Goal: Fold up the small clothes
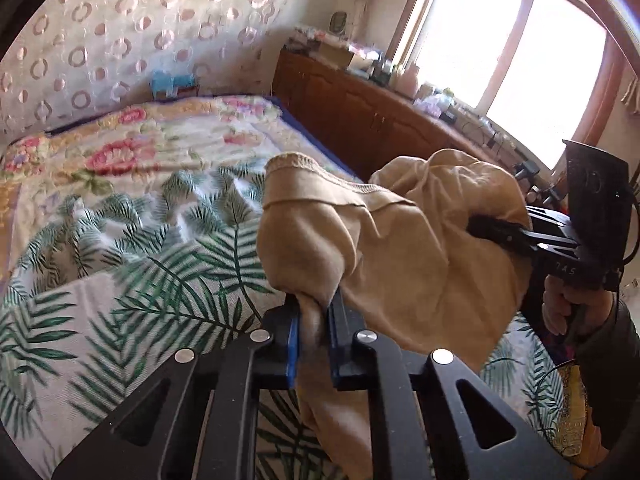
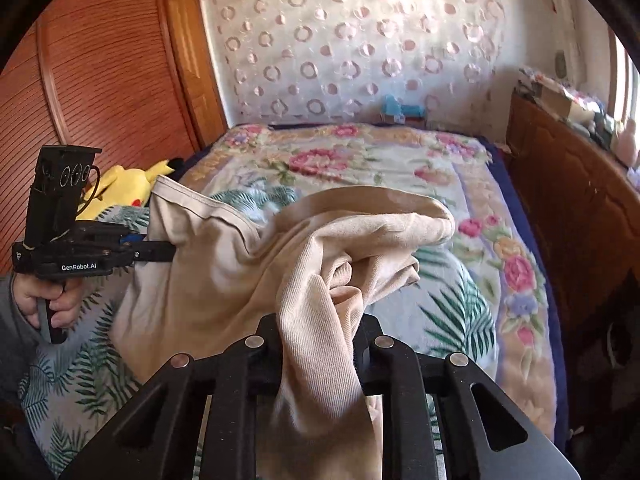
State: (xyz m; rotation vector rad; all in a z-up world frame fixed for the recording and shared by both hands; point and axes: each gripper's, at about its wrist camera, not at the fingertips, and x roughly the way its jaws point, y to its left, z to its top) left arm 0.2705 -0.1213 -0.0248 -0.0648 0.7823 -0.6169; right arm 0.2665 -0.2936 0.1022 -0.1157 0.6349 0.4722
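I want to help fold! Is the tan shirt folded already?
Not folded: the tan garment hangs bunched between the left gripper and right gripper.

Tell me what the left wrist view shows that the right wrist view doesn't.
Only the left wrist view: a bright window, and the left gripper shut on a tan knit garment. Only the right wrist view: a reddish wooden slatted door, a yellow plush toy, and the right gripper shut on the garment. Both: the garment held between the two grippers over the flowered bedspread.
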